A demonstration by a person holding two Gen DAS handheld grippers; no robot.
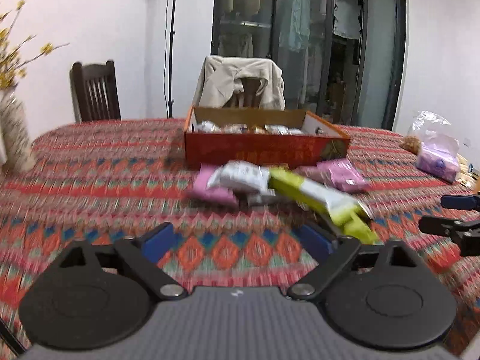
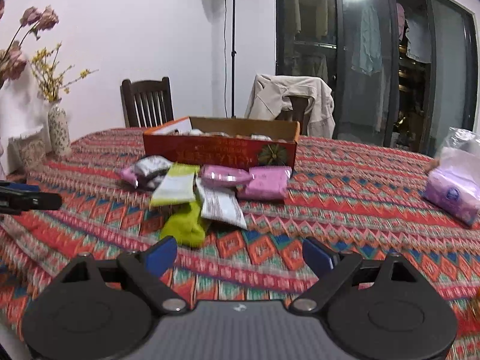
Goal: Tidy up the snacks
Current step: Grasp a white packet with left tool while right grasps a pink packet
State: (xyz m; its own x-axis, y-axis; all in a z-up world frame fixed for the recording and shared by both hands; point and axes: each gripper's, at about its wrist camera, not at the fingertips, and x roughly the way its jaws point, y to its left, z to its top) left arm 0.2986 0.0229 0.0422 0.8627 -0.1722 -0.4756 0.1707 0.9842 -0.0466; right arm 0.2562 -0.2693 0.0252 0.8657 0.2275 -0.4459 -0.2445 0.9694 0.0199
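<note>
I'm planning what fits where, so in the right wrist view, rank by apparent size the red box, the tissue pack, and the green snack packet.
1. red box
2. tissue pack, partly cut off by the frame edge
3. green snack packet, nearer the camera, so its rank against the tissue pack is unsure

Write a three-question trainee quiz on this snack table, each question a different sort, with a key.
1. True or false: the left claw is shut on a packet.
2. Multiple choice: where does the loose heap of snack packets lie? A) inside the red box B) on the patterned tablecloth just in front of the red box C) on a chair
3. Fill in: draped over the chair behind the red box is a beige ____.

Key:
1. False; both it and the right claw are open and hold nothing.
2. B; the tablecloth carries them.
3. Jacket.
</note>
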